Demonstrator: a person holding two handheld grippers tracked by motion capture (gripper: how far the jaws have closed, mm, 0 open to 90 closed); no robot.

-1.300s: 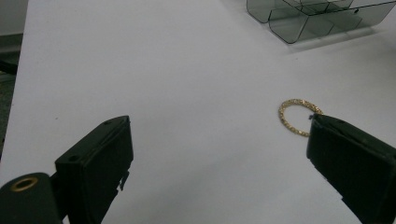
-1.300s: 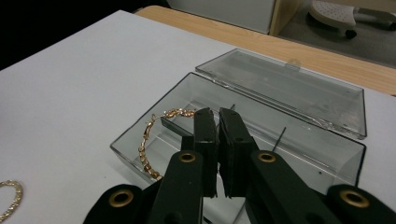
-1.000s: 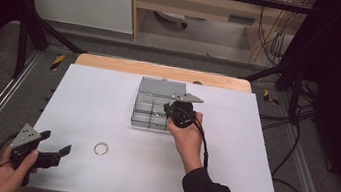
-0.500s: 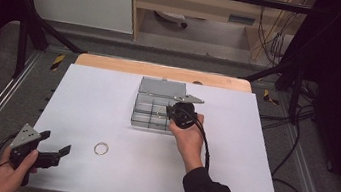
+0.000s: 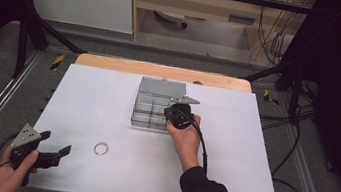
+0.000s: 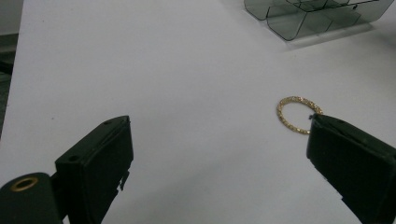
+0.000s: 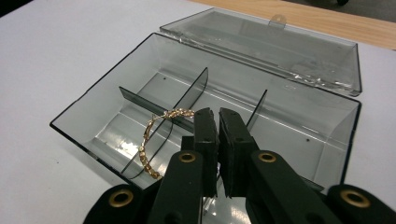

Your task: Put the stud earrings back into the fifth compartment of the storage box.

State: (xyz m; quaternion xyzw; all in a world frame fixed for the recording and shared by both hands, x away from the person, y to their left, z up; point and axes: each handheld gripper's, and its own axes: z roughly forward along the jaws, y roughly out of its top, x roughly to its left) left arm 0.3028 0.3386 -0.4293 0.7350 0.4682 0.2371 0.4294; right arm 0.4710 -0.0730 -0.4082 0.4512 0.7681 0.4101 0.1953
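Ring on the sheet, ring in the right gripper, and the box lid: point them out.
loose ring [image 6: 299,115], left gripper view, far band.
held ring [image 7: 150,140], right gripper view, left arc.
box lid [image 7: 280,46], right gripper view, middle panel.

A white surface [image 5: 107,102] has a bare wooden strip [image 5: 112,64] along its far edge. Beyond stand a white cabinet [image 5: 78,0] and hanging cables [image 5: 267,36].

A white-topped table [image 5: 226,184], a strip of bare wood showing along its far edge, carries a smoke-grey compartment box [image 5: 148,114] with its lid folded open, set near the far edge at centre. A gold ring [image 5: 101,148] lies nearer the near left corner.
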